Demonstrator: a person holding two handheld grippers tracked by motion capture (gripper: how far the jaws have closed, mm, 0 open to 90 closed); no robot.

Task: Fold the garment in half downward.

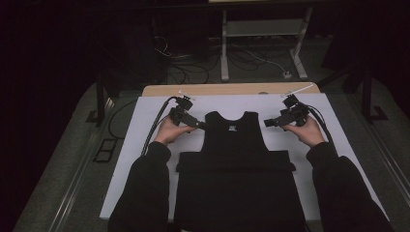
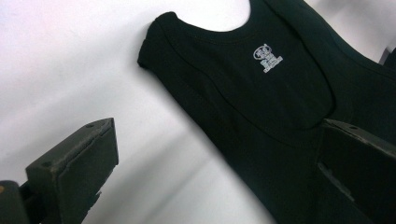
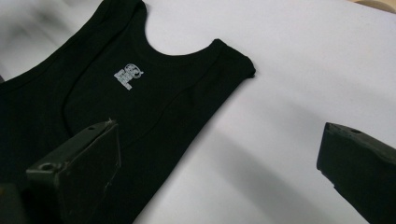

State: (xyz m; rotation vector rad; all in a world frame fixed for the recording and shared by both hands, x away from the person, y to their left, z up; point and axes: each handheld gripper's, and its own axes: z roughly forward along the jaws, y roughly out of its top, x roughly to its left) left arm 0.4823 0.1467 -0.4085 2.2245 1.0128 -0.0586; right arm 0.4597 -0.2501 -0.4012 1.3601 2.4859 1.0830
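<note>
Jaws spread wide and empty on my left gripper (image 1: pixel 199 125) and right gripper (image 1: pixel 267 123), flanking at nine and three o'clock the black sleeveless fabric vest (image 1: pixel 236 164), flat mid-table for shoulder grabs.

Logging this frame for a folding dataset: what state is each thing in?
Black tank top: flat on the white sheet, lower part folded up into a band, neck label facing up.
Left gripper: jaws open, at the top's edge.
Right gripper: jaws open, holding nothing.
</note>
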